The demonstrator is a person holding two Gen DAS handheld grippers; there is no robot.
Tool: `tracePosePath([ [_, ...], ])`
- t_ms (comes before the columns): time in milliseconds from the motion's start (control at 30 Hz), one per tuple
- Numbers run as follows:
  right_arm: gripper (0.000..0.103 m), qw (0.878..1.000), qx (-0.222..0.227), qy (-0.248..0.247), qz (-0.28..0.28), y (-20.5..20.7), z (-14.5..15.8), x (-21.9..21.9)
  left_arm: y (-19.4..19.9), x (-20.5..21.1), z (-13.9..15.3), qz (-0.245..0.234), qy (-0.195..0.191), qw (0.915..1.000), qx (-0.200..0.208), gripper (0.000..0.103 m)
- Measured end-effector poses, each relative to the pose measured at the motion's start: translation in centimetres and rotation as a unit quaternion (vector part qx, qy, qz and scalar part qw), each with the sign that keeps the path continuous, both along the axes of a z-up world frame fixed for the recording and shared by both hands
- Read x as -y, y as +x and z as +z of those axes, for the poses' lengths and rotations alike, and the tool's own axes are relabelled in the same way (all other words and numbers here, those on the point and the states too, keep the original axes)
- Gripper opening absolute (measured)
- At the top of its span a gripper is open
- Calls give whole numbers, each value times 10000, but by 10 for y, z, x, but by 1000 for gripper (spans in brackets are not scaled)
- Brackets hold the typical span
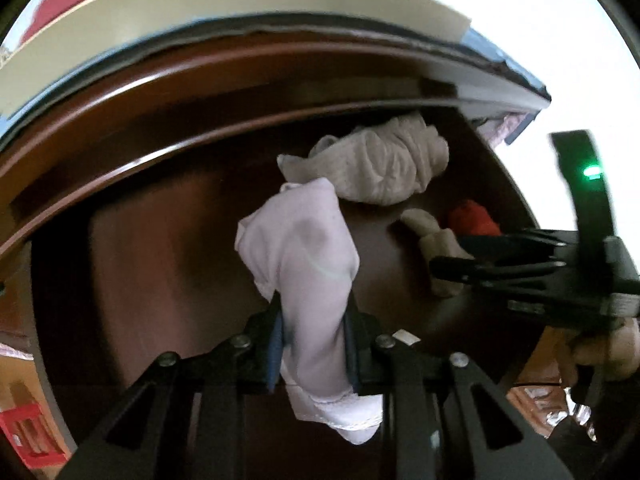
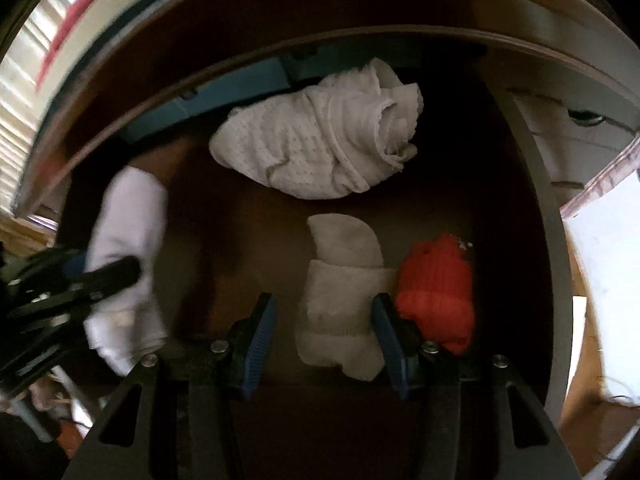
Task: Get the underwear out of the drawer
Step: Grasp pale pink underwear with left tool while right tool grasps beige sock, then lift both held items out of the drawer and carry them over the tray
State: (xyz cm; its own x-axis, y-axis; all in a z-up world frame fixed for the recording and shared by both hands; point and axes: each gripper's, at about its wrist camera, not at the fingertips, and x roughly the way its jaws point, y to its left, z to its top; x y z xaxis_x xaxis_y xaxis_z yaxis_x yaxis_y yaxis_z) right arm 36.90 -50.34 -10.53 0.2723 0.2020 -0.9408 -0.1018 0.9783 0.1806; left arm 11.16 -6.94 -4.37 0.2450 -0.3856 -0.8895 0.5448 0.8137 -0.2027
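Note:
The drawer (image 1: pixel 160 240) is dark brown wood and stands pulled out. My left gripper (image 1: pixel 314 320) is shut on a pale lilac-white piece of underwear (image 1: pixel 304 248), which hangs bunched between the pads above the drawer floor. The right wrist view shows this left gripper (image 2: pixel 120 272) at the left edge with the same pale underwear (image 2: pixel 128 216). My right gripper (image 2: pixel 324 320) is open over a beige folded sock (image 2: pixel 340 304); its left pad stands clear of it. A red knit item (image 2: pixel 436 292) lies just right of the sock. A crumpled grey-white mesh garment (image 2: pixel 320 148) lies at the drawer's back.
A cream top board (image 1: pixel 200 20) overhangs the drawer. A blue-grey part (image 2: pixel 224 92) shows under the back edge. The drawer's right wall (image 2: pixel 548 220) is close to my right gripper. A red crate (image 1: pixel 24 432) stands on the floor at lower left.

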Motion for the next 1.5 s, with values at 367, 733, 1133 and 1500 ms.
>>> tracePosePath([
  [367,48,9957,-707,-569,196,18,-27,-13,-6,-47,28,300,-434,9978,397,24],
  [733,37,9993,-94,327,160,4,-3,-1,-11,-51,37,652,-542,9944,633,24],
  [1133,37,9824,1184,1316,602,-31,105,-24,-29,-47,86,753,-721,9872,1209,24],
  [1500,38,9624,2118,1538,724,-45,166,-25,-38,-40,130,874,-791,9764,1809,24],
])
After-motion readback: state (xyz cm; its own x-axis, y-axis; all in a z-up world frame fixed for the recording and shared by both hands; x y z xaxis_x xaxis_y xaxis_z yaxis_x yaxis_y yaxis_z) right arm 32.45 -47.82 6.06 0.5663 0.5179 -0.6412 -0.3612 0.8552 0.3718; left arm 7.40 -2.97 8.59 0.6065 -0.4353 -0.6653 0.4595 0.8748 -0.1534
